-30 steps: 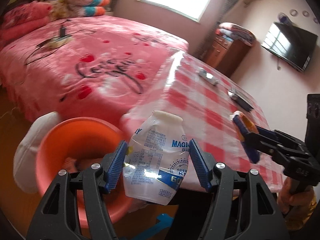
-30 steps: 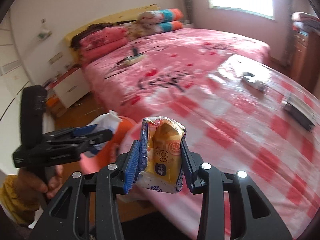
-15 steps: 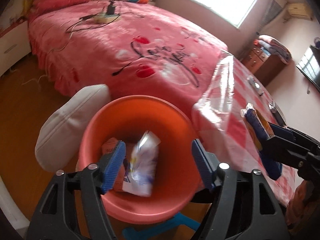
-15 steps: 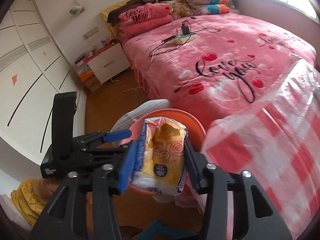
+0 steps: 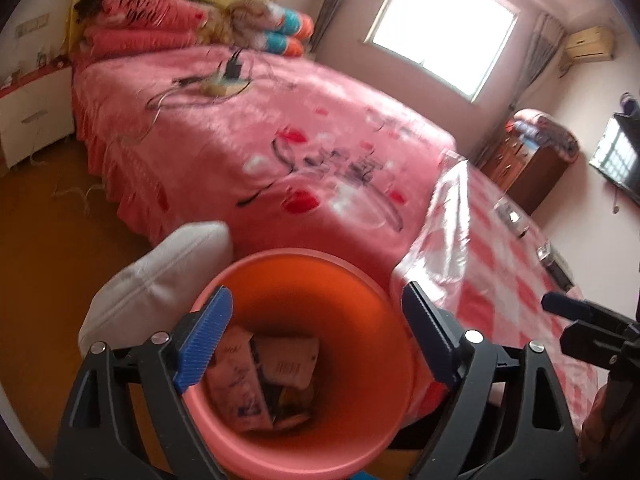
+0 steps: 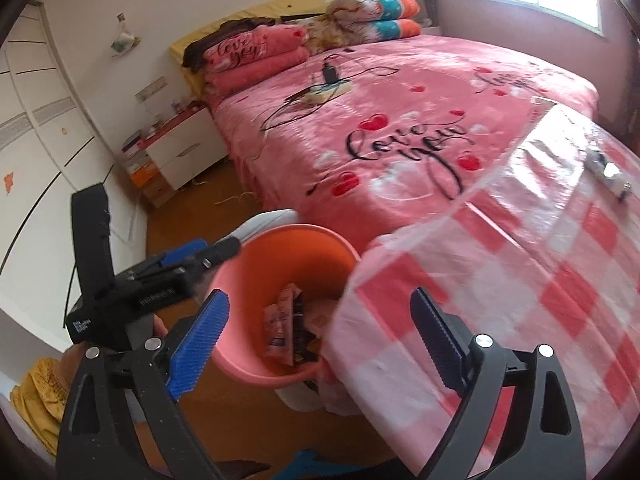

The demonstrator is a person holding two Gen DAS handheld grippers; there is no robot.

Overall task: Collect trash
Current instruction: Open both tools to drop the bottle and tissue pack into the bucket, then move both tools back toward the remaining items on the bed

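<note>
Left gripper (image 5: 316, 336): jaws opening, nothing between them; the bottle it held a second ago is gone from its grip, and it hangs over the bin (image 5: 256, 444). Right gripper (image 6: 320, 336): jaws opening, empty; its yellow snack packet is released too, and it looks down at the bin from the table (image 6: 520, 288) side. Trash (image 5: 264, 380): wrappers and packets lie heaped at the bin's bottom; the bottle cannot be told apart among them. Judgement: both items dropped in, this round done, more pickup possibly left. Bin: orange, on the floor, at the table's near corner, beside the bed (image 5: 248, 148). White cushion (image 5: 160, 284): touching the bin's left rim. Table: checked cloth under clear plastic; small items (image 6: 606, 170) lie toward its far edge, too blurred to name. Obstructions: none over the bin's mouth.
</note>
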